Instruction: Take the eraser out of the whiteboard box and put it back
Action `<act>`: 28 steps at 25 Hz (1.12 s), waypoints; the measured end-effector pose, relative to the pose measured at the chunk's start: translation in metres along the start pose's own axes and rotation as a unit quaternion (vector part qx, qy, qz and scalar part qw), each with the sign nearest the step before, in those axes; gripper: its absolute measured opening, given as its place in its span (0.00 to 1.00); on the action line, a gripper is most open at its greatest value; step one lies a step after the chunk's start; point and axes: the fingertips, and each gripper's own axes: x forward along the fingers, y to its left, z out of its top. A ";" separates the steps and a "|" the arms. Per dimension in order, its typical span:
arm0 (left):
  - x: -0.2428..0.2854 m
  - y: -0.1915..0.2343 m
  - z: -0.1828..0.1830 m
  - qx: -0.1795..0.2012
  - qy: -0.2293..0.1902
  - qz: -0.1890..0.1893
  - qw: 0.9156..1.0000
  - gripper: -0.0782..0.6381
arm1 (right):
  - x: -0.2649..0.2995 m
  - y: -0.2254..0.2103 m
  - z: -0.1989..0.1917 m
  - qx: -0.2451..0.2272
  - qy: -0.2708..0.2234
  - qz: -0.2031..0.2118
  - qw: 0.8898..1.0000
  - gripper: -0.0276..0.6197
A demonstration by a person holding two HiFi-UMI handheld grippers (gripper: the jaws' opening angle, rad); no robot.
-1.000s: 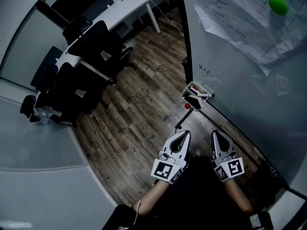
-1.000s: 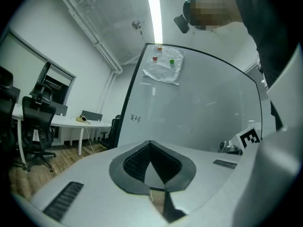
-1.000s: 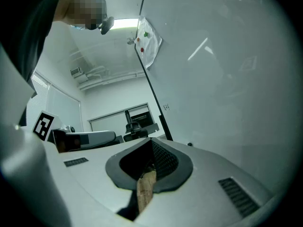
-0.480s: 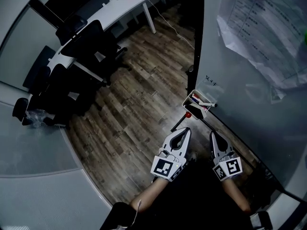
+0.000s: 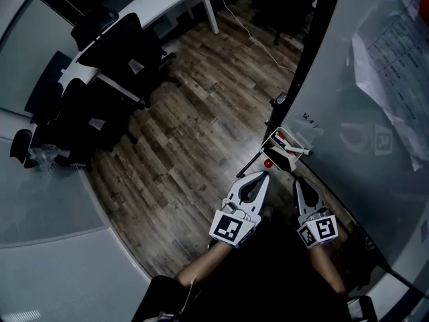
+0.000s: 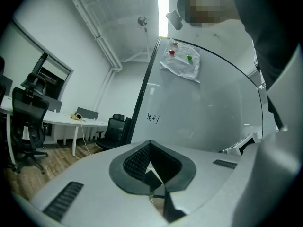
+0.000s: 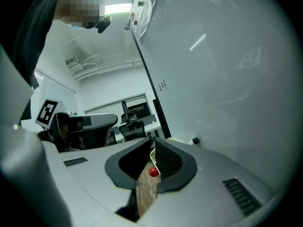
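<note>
- Dark eraser (image 5: 276, 157) lying inside white whiteboard box (image 5: 289, 135), beside markers (image 5: 290, 150).
- Red knob (image 5: 268, 164) just below box; nothing blocking.
- Left gripper (image 5: 260, 177), right gripper (image 5: 298, 181): jaws together, empty, near box.

A floor (image 5: 201, 133) of dark wooden planks is seen carrying the furniture. Black office chairs (image 5: 124, 49) are stood on its upper left part, drawn up to a white desk (image 5: 157, 2) whose leg is set on the planks. A thin cable (image 5: 253, 39) is laid loose across the floor near its top edge. Along the floor's right side a whiteboard (image 5: 362, 200) is set, and a whiteboard box (image 5: 285, 143) with markers (image 5: 293, 151) is mounted at its lower left edge.
</note>
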 end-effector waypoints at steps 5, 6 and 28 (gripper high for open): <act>0.009 0.012 -0.002 -0.007 0.005 0.002 1.000 0.12 | 0.014 -0.006 -0.007 -0.009 0.020 -0.003 1.000 0.19; 0.012 0.015 -0.001 -0.006 0.006 0.004 1.000 0.12 | 0.017 -0.008 -0.009 -0.011 0.025 -0.003 1.000 0.21; 0.027 0.044 -0.013 -0.042 0.026 0.022 0.999 0.12 | 0.065 -0.019 -0.033 -0.034 0.106 0.000 0.994 0.33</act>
